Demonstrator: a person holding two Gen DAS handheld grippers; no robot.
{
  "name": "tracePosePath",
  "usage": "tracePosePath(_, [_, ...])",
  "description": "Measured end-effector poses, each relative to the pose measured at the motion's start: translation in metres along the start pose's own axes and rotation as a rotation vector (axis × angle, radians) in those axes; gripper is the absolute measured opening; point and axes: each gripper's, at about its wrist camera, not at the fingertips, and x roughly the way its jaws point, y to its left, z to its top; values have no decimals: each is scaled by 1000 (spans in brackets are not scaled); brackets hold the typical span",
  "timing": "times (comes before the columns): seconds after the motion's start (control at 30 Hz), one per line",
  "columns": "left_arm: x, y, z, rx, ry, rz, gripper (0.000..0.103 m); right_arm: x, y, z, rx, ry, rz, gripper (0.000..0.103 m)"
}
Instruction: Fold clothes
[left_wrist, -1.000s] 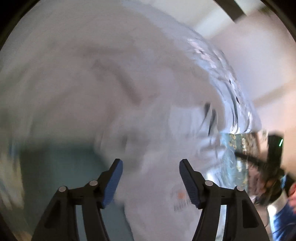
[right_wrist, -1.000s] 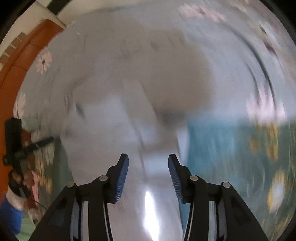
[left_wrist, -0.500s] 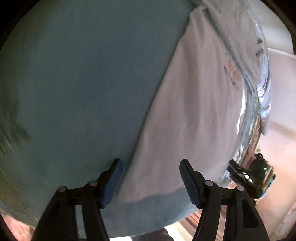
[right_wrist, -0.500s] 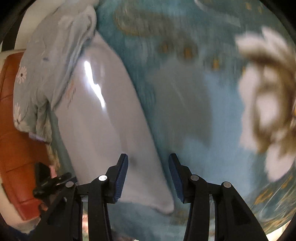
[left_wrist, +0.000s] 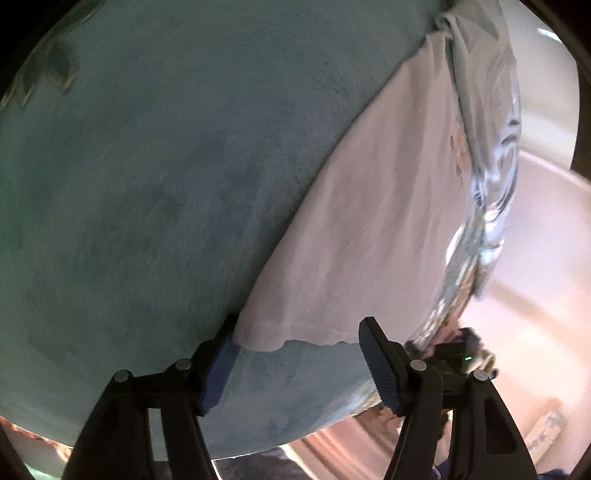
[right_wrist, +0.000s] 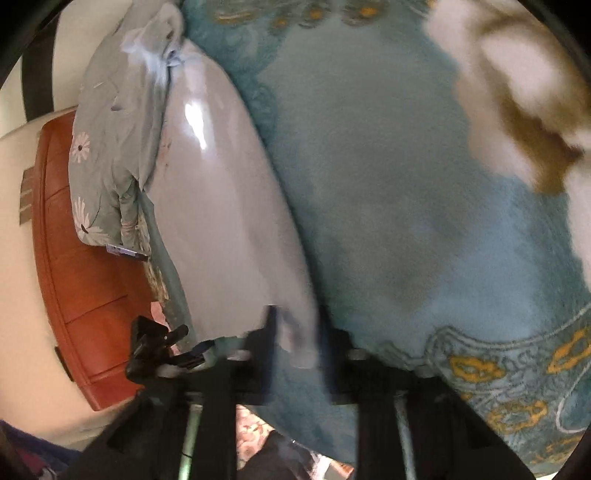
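A white T-shirt (left_wrist: 369, 206) lies flat on a teal blanket (left_wrist: 147, 166), with small orange print near its far end, where a pale flowered garment (right_wrist: 110, 147) overlaps it. Its near hem sits between the wide-open fingers of the left claw (left_wrist: 295, 358), the left finger touching its corner. The right claw (right_wrist: 295, 339) has just been closing on the hem's other corner; motion blur hides whether the pads press it. Bare blanket spreads to both sides of the shirt.
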Motion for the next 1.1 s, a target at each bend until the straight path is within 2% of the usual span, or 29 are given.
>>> tracePosePath(0.07, [2,10,-3,-53,-32,-36,56,-4,-1,0,14,-3,32,7])
tracePosePath(0.2, [4,21,-8,-103,-84,-96,50,6,9,10,0,11,26,6])
tracePosePath(0.3, [4,20,-11,-90,-110,-79,39,-2,1,12,-12,29,10,6])
tracePosePath(0.33, [3,18,-13,-76,-127,-64,23,0,3,11,-13,29,8,5])
tracePosePath(0.37, [1,17,-15,-61,-144,-49,14,1,5,11,-12,29,7,5])
tracePosePath(0.53, [-7,1,-23,-8,-191,-33,9,-3,8,12,27,-15,24,4])
tracePosePath(0.63, [-7,-23,-21,10,-202,-111,8,-15,23,19,49,-61,110,4])
tracePosePath(0.7, [-39,-46,-12,52,-226,-153,8,-27,40,34,33,-107,162,4])
tracePosePath(0.8, [-73,-95,20,131,-270,-216,8,-48,80,72,-16,-186,254,4])
tracePosePath(0.87, [-92,-131,55,169,-297,-242,8,-58,112,102,-67,-225,284,4])
tracePosePath(1.0, [-113,-189,126,201,-342,-288,5,-73,181,171,-191,-287,264,4])
tracePosePath(1.1, [-121,-227,180,234,-390,-263,4,-76,222,221,-245,-320,217,4])
